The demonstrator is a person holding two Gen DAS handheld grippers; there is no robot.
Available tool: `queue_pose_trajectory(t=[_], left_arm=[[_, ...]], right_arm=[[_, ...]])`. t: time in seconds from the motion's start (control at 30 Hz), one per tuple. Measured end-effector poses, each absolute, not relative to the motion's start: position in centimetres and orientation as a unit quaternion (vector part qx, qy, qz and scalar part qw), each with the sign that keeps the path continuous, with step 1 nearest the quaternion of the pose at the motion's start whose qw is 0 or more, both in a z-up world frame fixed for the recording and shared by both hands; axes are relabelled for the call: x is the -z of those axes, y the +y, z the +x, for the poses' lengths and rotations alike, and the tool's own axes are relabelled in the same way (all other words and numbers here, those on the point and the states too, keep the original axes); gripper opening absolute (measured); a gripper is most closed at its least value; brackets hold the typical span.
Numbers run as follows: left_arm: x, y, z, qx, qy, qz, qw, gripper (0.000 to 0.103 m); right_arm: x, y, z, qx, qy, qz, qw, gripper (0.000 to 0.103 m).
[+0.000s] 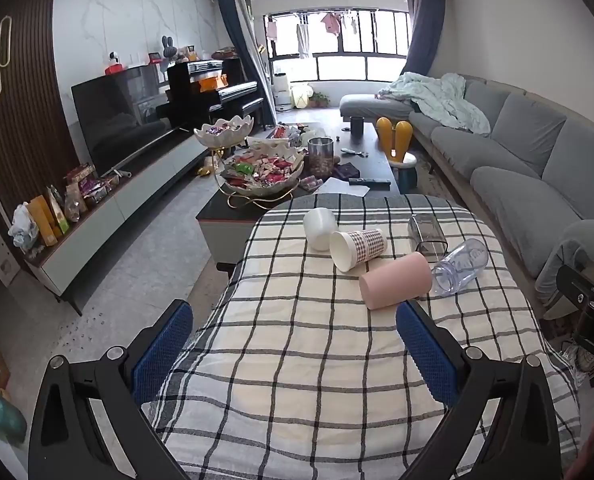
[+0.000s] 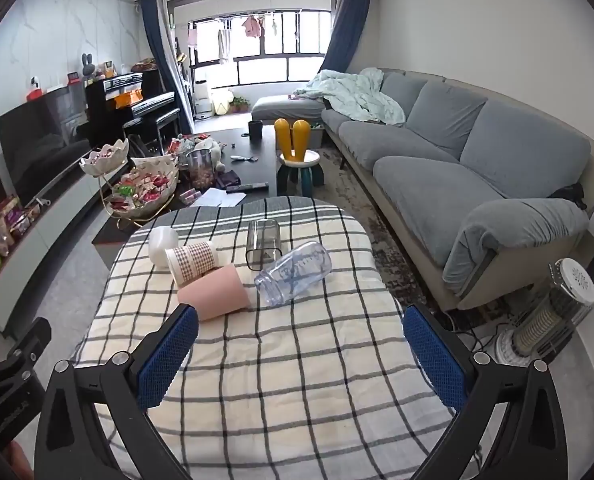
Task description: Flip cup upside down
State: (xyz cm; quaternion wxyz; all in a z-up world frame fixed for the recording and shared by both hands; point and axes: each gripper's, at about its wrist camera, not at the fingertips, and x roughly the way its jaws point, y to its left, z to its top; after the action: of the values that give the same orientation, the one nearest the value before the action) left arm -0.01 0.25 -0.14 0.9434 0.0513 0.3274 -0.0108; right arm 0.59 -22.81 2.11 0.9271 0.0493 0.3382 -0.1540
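Note:
Several cups lie on their sides on the checked tablecloth point(image 1: 297, 360) point(image 2: 297, 360): a pink cup point(image 1: 395, 280) point(image 2: 213, 292), a plaid paper cup point(image 1: 357, 248) point(image 2: 193, 262), a white cup point(image 1: 320, 227) point(image 2: 162, 244), a clear smoky tumbler point(image 1: 427, 236) point(image 2: 263, 242) and a clear plastic bottle-like cup point(image 1: 459, 266) point(image 2: 293, 278). My left gripper point(image 1: 295, 344) is open and empty, short of the pink cup. My right gripper point(image 2: 301, 352) is open and empty, short of the pink cup and the clear plastic cup.
A dark coffee table point(image 1: 373, 152) point(image 2: 253, 152) with candy bowls point(image 1: 263, 172) point(image 2: 145, 192) stands beyond the table. A grey sofa point(image 1: 517, 152) point(image 2: 457, 160) runs along the right. A TV stand point(image 1: 109, 216) is on the left. A heater point(image 2: 549, 316) stands right of the table.

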Motion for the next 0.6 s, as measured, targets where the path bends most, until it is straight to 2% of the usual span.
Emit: queue_pose_trajectory(t=[0.6], left_arm=[[-0.08, 0.38, -0.01, 0.011, 0.328, 0.048, 0.943, 0.103]], right_arm=[[-2.03, -22.88, 0.67, 0.154, 0.337, 0.050, 0.927, 0.103]])
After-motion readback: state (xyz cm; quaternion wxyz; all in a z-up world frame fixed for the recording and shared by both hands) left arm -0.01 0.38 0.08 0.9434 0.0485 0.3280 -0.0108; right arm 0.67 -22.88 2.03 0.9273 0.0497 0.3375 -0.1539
